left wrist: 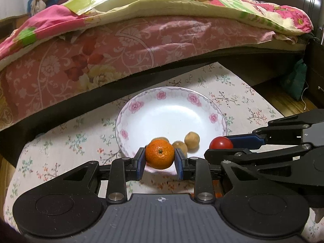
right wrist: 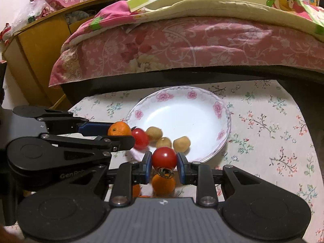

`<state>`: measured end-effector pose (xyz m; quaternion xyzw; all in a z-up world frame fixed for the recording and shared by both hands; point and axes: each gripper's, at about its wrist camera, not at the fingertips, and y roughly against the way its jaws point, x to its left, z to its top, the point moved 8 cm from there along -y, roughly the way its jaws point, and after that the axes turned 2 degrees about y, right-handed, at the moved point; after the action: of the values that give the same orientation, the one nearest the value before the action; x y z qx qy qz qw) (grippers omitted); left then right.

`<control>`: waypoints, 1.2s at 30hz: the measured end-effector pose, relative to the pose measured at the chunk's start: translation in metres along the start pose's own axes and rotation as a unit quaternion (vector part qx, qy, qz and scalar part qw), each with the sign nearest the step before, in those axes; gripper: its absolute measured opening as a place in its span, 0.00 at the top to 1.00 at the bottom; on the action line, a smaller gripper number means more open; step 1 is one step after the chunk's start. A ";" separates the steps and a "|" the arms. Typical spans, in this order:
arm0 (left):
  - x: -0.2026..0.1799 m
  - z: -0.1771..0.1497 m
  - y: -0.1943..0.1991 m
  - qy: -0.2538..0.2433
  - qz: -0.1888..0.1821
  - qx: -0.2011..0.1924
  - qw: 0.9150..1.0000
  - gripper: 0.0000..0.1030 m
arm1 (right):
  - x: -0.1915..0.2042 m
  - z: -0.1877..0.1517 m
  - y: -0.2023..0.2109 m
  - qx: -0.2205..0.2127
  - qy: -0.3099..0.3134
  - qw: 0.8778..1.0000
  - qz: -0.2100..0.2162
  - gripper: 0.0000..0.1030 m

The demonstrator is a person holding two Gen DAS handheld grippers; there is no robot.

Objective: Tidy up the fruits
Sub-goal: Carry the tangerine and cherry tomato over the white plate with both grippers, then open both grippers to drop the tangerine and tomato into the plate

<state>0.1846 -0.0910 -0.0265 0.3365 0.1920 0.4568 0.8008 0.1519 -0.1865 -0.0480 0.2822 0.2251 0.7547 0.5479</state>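
Floral-rimmed white plate (right wrist: 219, 109) on the flowered tablecloth (right wrist: 269, 125), bed edge at its 12 o'clock. In the plate: three tan round fruits (right wrist: 181, 143) bunched at 6–7 o'clock (kind unclear, slightly blurred) and a red tomato (right wrist: 140, 138) at about 8, by the rim.

Left gripper (left wrist: 160, 159): jaws narrow, pads pressed on both sides of a mandarin orange (left wrist: 160, 154), held over the plate's 6 o'clock rim.

Right gripper (right wrist: 164, 165): jaws narrow, clamped on a second tomato (right wrist: 164, 158), stem down, at the near rim. Another orange (right wrist: 163, 184) lies on the cloth just below it.
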 end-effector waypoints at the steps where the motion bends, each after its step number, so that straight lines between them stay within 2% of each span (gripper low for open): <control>1: 0.000 0.003 -0.002 0.000 0.000 -0.001 1.000 0.65 | -0.002 0.002 -0.001 -0.002 -0.001 1.000 -0.002 0.77; 14: 0.001 0.024 -0.035 -0.015 0.010 -0.001 1.000 0.65 | -0.026 0.019 -0.027 -0.010 -0.007 1.000 -0.015 0.77; 36: 0.007 0.022 -0.060 -0.010 0.024 0.016 1.000 0.62 | -0.038 0.020 -0.050 -0.003 -0.017 1.000 -0.019 0.76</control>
<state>0.2374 -0.1145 -0.0540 0.3581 0.1833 0.4691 0.7862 0.2090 -0.2075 -0.0726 0.2891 0.2189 0.7400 0.5664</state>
